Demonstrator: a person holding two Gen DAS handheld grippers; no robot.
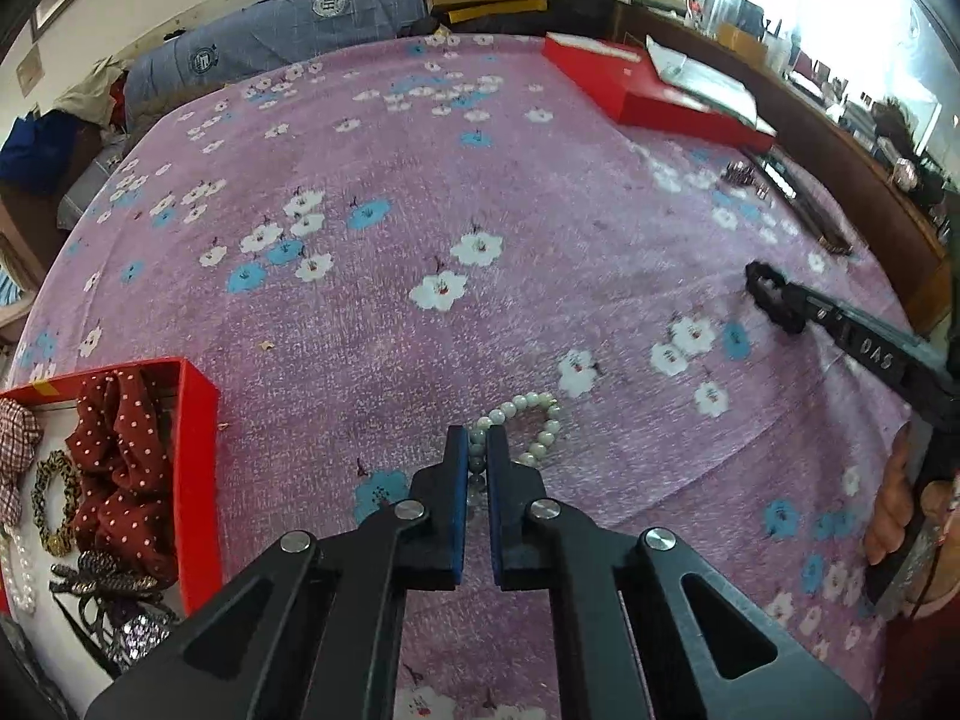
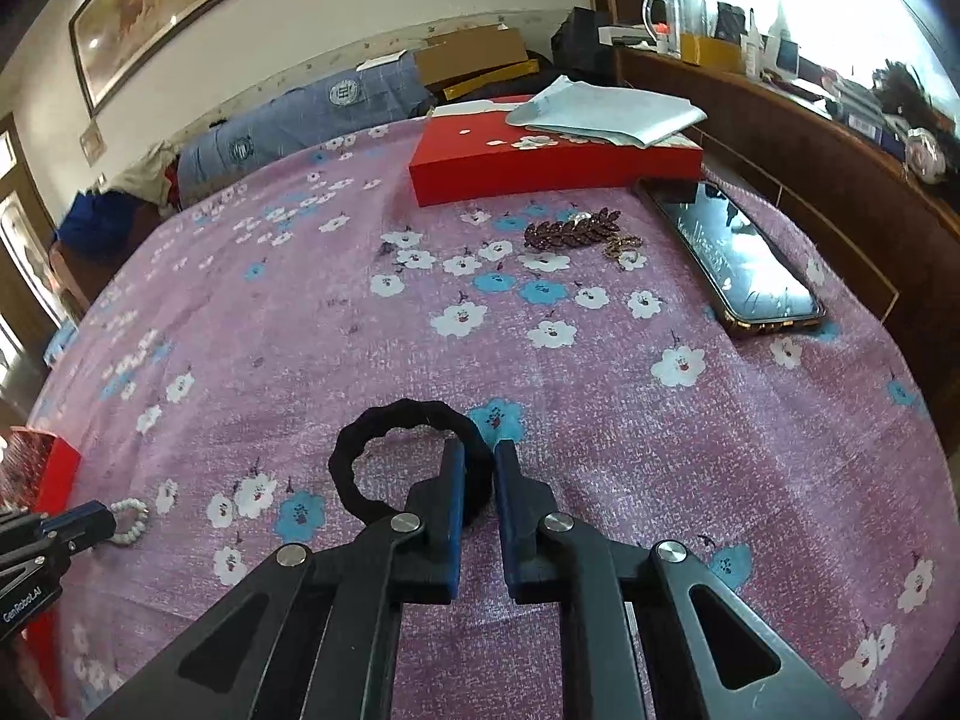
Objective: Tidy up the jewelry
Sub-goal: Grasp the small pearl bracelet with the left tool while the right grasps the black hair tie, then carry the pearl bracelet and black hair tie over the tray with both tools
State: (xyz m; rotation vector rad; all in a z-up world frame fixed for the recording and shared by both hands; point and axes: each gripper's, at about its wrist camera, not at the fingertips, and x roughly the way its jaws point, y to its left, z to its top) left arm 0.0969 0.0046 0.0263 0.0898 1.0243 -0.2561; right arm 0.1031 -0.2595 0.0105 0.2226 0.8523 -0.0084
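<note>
My left gripper [image 1: 477,450] is shut on a pale green bead bracelet [image 1: 534,420] just above the pink flowered bedspread; it also shows in the right wrist view [image 2: 129,521]. My right gripper [image 2: 479,468] is shut on a black wavy hair tie [image 2: 390,462], which also shows in the left wrist view [image 1: 771,294]. An open red box [image 1: 198,468] at the left holds a dotted red scrunchie [image 1: 120,468], a leopard hair tie [image 1: 54,498], pearls and dark clips.
A closed red box [image 2: 552,150] with papers on it lies at the far side. A dark leaf-shaped hair clip [image 2: 570,231] and a small gold piece [image 2: 624,249] lie in front of it. A phone [image 2: 732,252] lies at the right by a wooden ledge.
</note>
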